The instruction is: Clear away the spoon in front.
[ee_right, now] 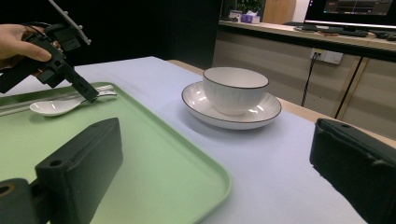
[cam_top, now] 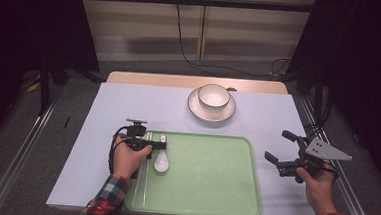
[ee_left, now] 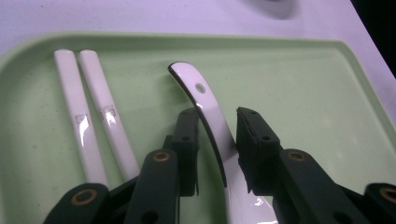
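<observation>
Chopsticks [ee_left: 86, 121], a white pair, are seen at the left end of the green tray [cam_top: 223, 189], lying side by side. Just beside them, on the tray floor, the white spoon [ee_left: 212, 126] is lying with its bowl toward the person and its handle pointing away.

The left claw [ee_left: 217, 140] is placed around the spoon handle. Its jaws are narrow, one pad at each side of the handle; a small gap is seen at the right pad, so the handle is judged as not pressed.

The spoon is judged to be glazed ceramic: stiff, rather light, smooth and slippery, and easily chipped if it is dropped on the tray. The handle is thin and curved, so a hold on its flat middle part, below the small hole, is judged best. A firm but gentle squeeze should be used, or the spoon may turn between the pads.

Farther right on the table [cam_top: 128, 103], the bowl [cam_top: 214, 95] is standing on its saucer [cam_top: 198, 109], well apart from the tray. The right claw [cam_top: 276, 147] is held wide and empty, beside the right edge of the tray.
</observation>
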`<state>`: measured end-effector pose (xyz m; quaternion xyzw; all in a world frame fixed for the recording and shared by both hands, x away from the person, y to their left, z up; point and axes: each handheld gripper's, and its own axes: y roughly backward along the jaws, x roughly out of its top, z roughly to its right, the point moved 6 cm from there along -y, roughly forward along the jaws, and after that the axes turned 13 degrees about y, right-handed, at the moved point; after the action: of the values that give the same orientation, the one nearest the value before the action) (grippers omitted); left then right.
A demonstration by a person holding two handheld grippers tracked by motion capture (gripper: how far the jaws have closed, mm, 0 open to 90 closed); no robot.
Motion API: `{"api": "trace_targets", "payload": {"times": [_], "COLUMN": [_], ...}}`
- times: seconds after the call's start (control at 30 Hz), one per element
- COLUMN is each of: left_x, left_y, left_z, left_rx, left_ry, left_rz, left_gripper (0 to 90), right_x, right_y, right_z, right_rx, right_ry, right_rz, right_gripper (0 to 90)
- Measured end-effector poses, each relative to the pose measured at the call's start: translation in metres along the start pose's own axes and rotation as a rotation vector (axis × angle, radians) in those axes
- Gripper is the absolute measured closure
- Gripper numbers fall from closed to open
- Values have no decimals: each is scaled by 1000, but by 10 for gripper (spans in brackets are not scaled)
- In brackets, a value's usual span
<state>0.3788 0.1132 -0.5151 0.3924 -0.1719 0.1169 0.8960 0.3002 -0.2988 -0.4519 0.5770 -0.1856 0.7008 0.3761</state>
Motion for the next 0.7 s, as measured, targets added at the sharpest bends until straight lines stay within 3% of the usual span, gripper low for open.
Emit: {"api": "trace_targets", "payload": {"times": [0.57, 0.7], "left_x": [2, 4], "left_y": [0, 1], "left_z": [0, 1], "left_rx": [7, 15], "left_ry": [-3, -14], "left_rz": [14, 17], "left_gripper": [650, 588], "right_x": [1, 1], "right_y": [1, 1], "right_z": [0, 0], "right_rx": [0, -3], "right_ry": [-3, -3], "right_rz": [4, 2], "right_gripper": [18, 18]}}
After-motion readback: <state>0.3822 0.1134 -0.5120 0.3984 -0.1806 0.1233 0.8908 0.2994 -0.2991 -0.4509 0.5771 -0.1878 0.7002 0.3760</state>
